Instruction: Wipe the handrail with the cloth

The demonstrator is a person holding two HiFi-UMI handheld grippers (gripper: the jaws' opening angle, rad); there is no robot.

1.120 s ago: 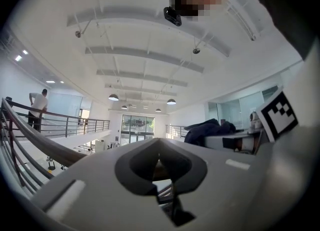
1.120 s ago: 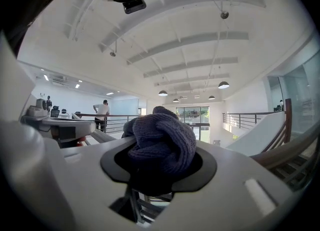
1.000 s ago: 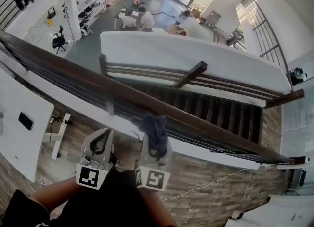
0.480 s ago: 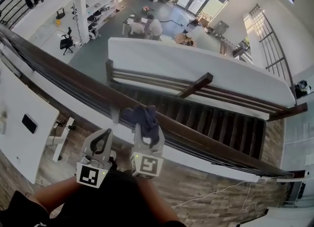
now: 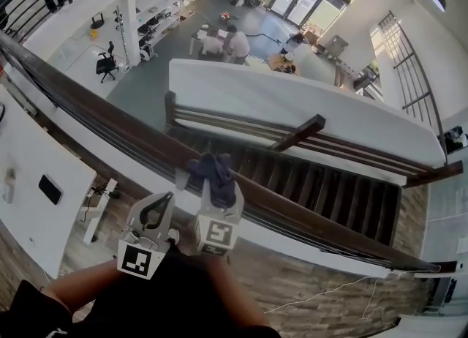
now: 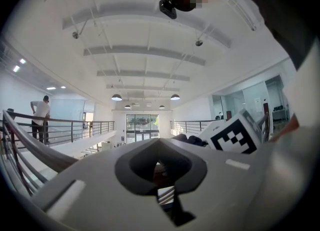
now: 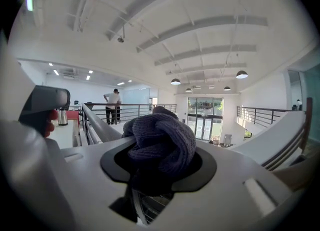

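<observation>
A dark wooden handrail (image 5: 95, 106) runs from the upper left to the lower right of the head view. A dark blue knitted cloth (image 5: 211, 169) lies bunched on top of it, and my right gripper (image 5: 217, 192) is shut on that cloth. The right gripper view shows the cloth (image 7: 162, 142) filling the jaws, with the handrail (image 7: 97, 122) stretching away at the left. My left gripper (image 5: 156, 206) hangs shut and holds nothing, just short of the rail and left of the right one. Its own view shows the closed jaws (image 6: 160, 167) and the cloth (image 6: 187, 139) beside them.
Beyond the rail a dark staircase (image 5: 314, 168) drops away beside a white parapet (image 5: 292, 102). Far below is a floor with desks and people (image 5: 227, 36). A white desk (image 5: 36, 175) stands at my left. A person (image 7: 112, 106) leans on a far railing.
My right gripper has slid the cloth leftward along the handrail, closer to the upright post under it. The left gripper has stayed where it was, shut.
</observation>
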